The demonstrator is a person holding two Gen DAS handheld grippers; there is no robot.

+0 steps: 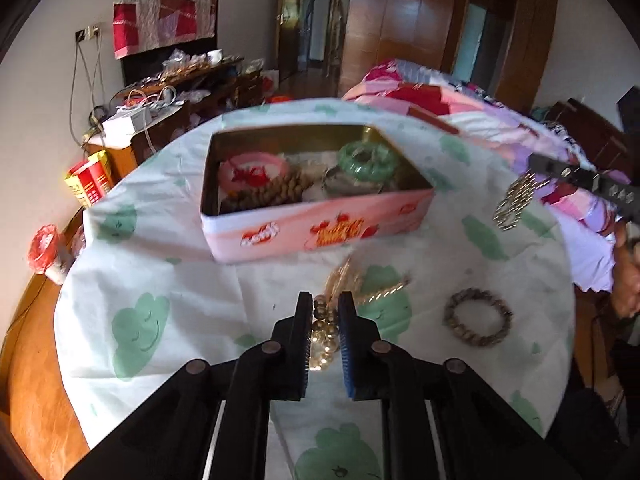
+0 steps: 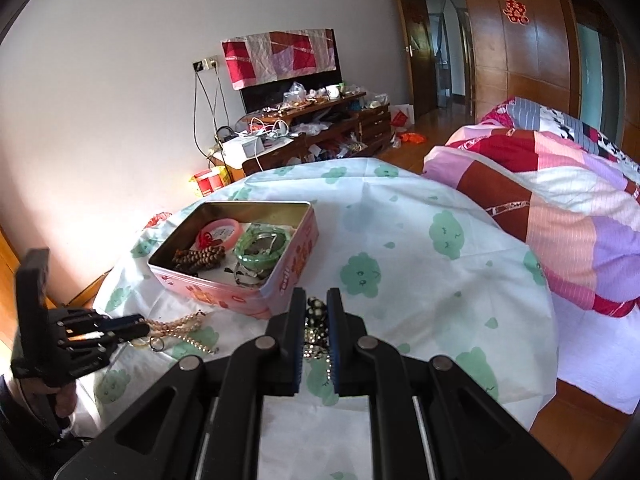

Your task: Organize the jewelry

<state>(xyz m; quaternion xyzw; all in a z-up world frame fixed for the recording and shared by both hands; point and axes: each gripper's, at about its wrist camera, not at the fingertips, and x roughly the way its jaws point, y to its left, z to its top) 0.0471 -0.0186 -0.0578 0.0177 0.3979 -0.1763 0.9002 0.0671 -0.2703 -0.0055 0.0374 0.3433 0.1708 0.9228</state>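
In the left wrist view, the pink tin box sits in the upper middle of the frame on the cloud-print cloth that covers the bench. It stands open, likely so pieces can be dropped straight in; a pink bangle, a brown bead strand and a green jade bangle already lie inside. Below it, at lower centre, the left hand-held gripper has its fingers drawn close around a gold bead bracelet, which appears pinched between the pads while its far end trails on the cloth beside a gold chain. To the right, a brown bead bracelet lies alone, well apart from the tin. At the right edge, a gold tassel piece dangles from the other tool's tip, clear of the bench.

In the right wrist view, the right hand-held gripper at lower centre is nearly closed on that dangling dark-and-gold piece, held up just beside the tin's near corner, probably ready to carry over the rim.
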